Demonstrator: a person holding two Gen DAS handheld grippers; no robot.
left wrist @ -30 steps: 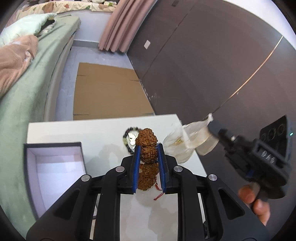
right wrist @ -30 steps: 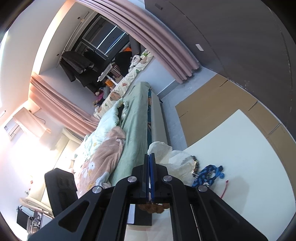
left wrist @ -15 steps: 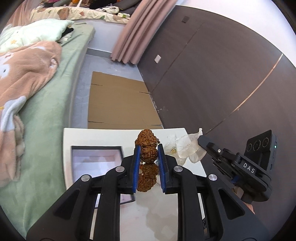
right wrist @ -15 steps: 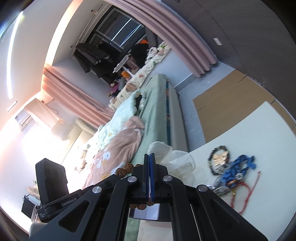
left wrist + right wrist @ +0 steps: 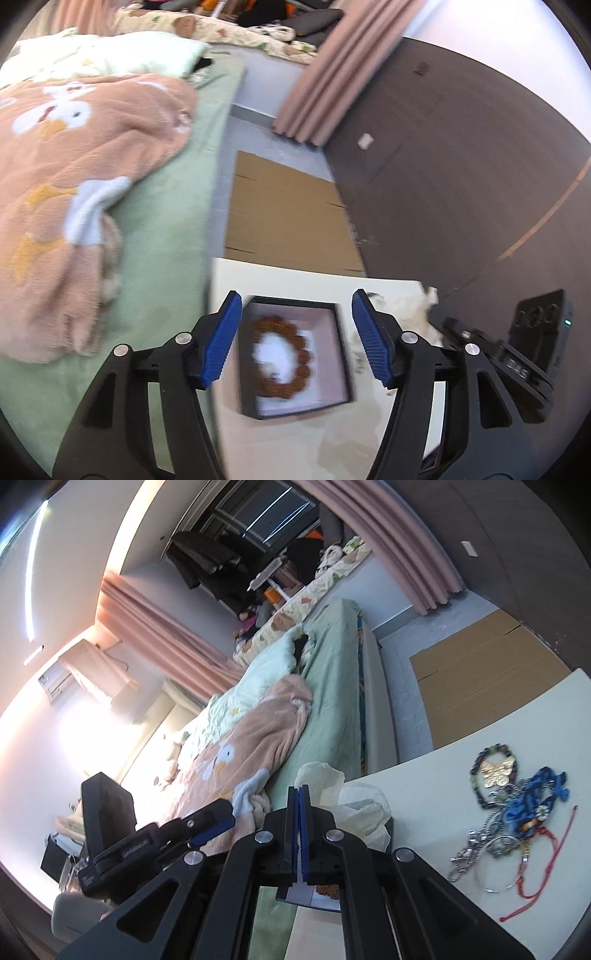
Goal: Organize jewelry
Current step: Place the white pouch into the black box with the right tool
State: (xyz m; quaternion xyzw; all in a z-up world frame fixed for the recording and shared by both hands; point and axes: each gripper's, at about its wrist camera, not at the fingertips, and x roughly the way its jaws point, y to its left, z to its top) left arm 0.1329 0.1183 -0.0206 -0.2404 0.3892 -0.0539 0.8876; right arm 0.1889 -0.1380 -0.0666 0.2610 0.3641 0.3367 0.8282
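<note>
Brown bead bracelet lies in the box, under the spread left gripper

The left gripper (image 5: pixel 295 341) has just opened its jaws, nothing between them; the bracelet (image 5: pixel 282 360) lies below in the black box (image 5: pixel 341 354). The right gripper (image 5: pixel 299 834), pressed together, pinches crumpled white tissue (image 5: pixel 354 801); farther away, tangled jewelry (image 5: pixel 509 819) on the table (image 5: pixel 424 786).

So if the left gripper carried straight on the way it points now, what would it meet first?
Most likely the brown bead bracelet lying in the open black box on the table, which sits between the left gripper's open jaws in its own view. Blur leaves depth uncertain.
</note>
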